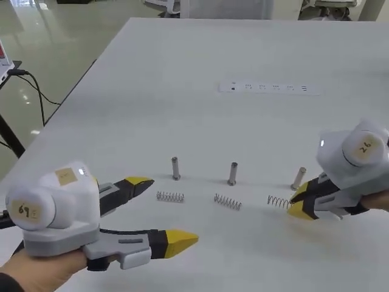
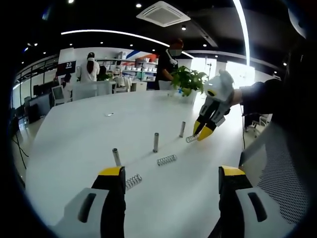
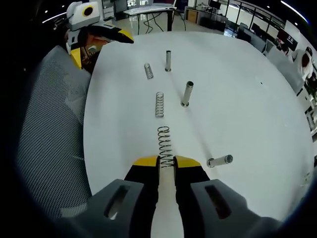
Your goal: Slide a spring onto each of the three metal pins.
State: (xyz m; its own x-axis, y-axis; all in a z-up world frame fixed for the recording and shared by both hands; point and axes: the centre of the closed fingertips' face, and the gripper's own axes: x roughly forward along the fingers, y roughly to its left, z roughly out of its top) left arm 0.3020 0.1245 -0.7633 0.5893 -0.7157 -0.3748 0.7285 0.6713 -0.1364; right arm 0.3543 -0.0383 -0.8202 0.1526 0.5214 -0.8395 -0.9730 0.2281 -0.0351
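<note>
Three metal pins stand in a row on the white table (image 1: 182,91): the left pin (image 1: 175,168), the middle pin (image 1: 233,173) and the right pin (image 1: 299,177). Each is a short, dull-silver cylinder; the first two are seen upright, while the right pin appears tilted in the head view. Three springs, thin coils of bright wire with open turns, are laid flat on the table, each just beside a pin at about 6 to 7 o'clock of it, and none is threaded on a pin: the left spring (image 1: 170,196), the middle spring (image 1: 228,202) and the right spring (image 1: 278,201). The right spring is pinched at its near end between the closed yellow tips of the right gripper (image 3: 167,161), which is held at 3 o'clock in the head view; the rest of the coil is seen running ahead of the jaws toward 12 o'clock in the right gripper view. The left gripper (image 1: 163,210) is held at 8 o'clock in the head view, its jaws spread wide with nothing gripped, its tips near the left spring but apart from it. A power strip (image 1: 269,87) is seen on the table at 12 o'clock, well apart from the pins.
</note>
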